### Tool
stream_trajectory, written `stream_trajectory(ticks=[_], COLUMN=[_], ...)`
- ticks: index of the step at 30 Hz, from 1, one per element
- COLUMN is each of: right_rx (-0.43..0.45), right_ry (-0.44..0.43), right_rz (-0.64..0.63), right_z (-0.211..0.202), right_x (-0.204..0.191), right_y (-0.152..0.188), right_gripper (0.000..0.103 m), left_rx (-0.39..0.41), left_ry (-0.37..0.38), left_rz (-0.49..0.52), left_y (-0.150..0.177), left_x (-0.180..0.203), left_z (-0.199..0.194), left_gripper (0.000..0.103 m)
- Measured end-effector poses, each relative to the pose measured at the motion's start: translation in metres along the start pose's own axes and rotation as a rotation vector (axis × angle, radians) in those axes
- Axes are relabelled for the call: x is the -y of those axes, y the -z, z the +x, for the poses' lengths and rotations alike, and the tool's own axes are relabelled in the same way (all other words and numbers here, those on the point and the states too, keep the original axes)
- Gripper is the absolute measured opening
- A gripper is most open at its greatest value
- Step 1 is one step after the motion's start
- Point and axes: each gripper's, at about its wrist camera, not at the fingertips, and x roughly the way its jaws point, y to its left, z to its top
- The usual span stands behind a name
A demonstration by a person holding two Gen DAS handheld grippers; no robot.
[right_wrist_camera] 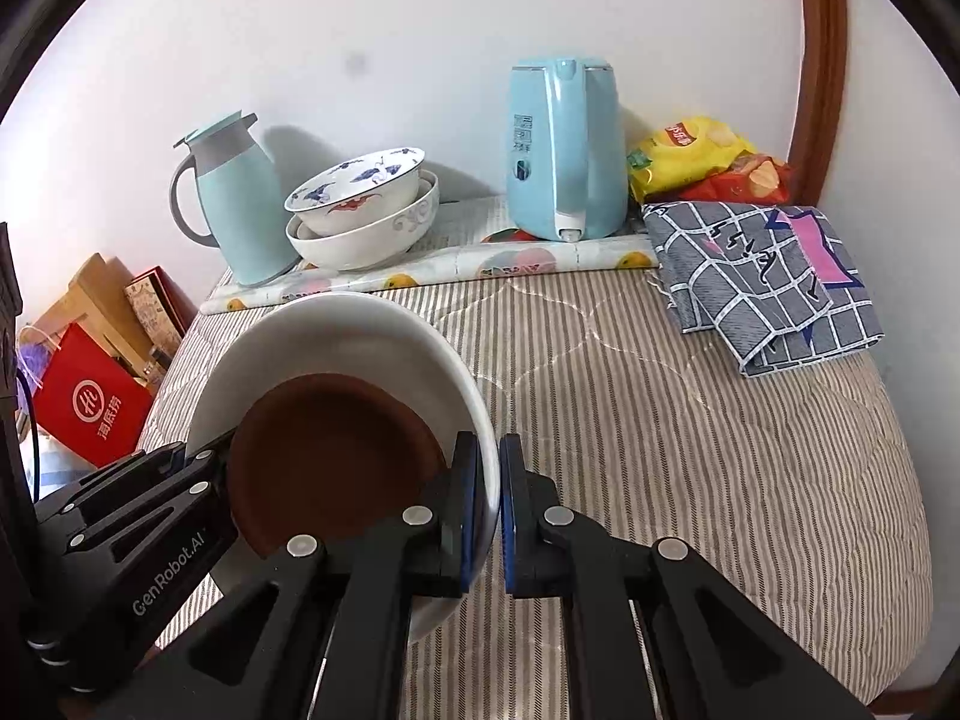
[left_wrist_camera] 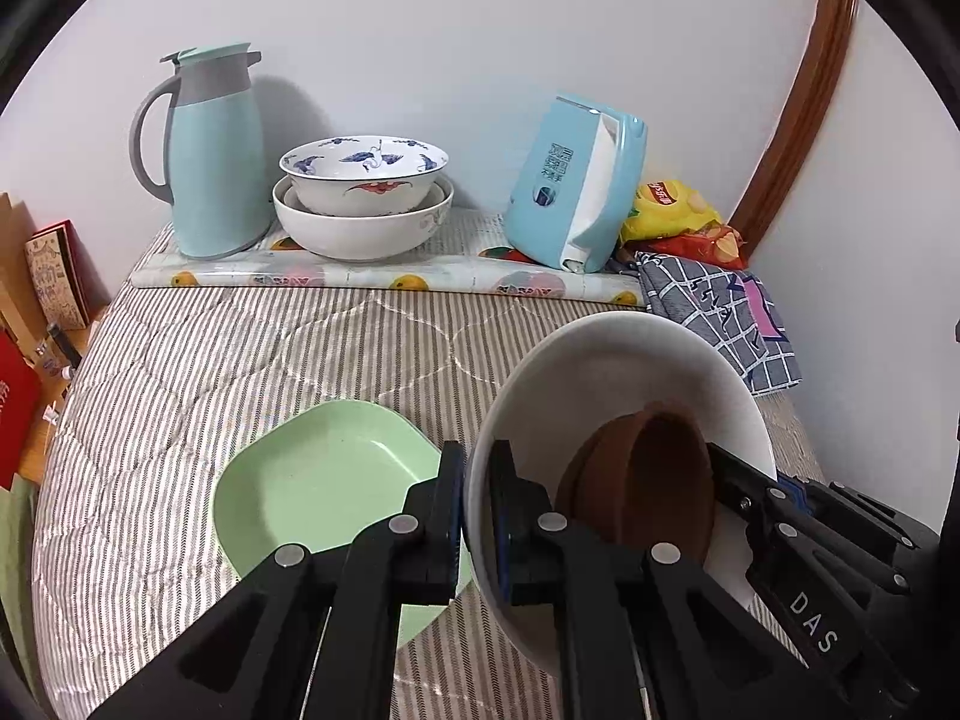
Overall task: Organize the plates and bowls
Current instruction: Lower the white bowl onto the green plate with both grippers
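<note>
- Left gripper (left_wrist_camera: 477, 516): its black jaws are clamped on the left rim of a large white ceramic bowl (left_wrist_camera: 600, 354), one finger inside, one outside.
- Right gripper (right_wrist_camera: 491, 516): closed on the opposite rim of the same white bowl (right_wrist_camera: 336, 324), the wall pinched between its blue pads.
- Inside the white bowl lies a small brown round dish (right_wrist_camera: 330, 456), tilted against the wall; the left wrist view shows it edge-on (left_wrist_camera: 642, 480).
- Just left of the bowl, a pale green rounded-square plastic plate (left_wrist_camera: 324, 480) rests on the striped quilted cover (left_wrist_camera: 240, 348).
- Further back, on a fruit-print mat (left_wrist_camera: 360, 276), a crane-patterned porcelain bowl (left_wrist_camera: 363, 174) is nested in a wider white bowl (left_wrist_camera: 360, 228).
- Beside that stack stand a light-blue thermal jug (left_wrist_camera: 210, 156) and a light-blue electric kettle (left_wrist_camera: 570, 186).
- Folded grey checked cloth (right_wrist_camera: 762, 282) lies at the far right.
</note>
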Motion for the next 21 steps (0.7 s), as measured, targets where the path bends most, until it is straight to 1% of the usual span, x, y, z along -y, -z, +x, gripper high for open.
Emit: stream_trajectory(ticks=[21], right_rx=[-0.029], right_ry=[-0.048], right_rz=[-0.031], right_z=[0.027], right_x=[-0.032], right_y=[-0.004], right_gripper=[0.007], left_rx=[-0.016], left_ry=[-0.047], left_rz=[-0.040], left_y=[-0.002], left_x=[-0.036], left_z=[0.007], left_gripper=[0.009])
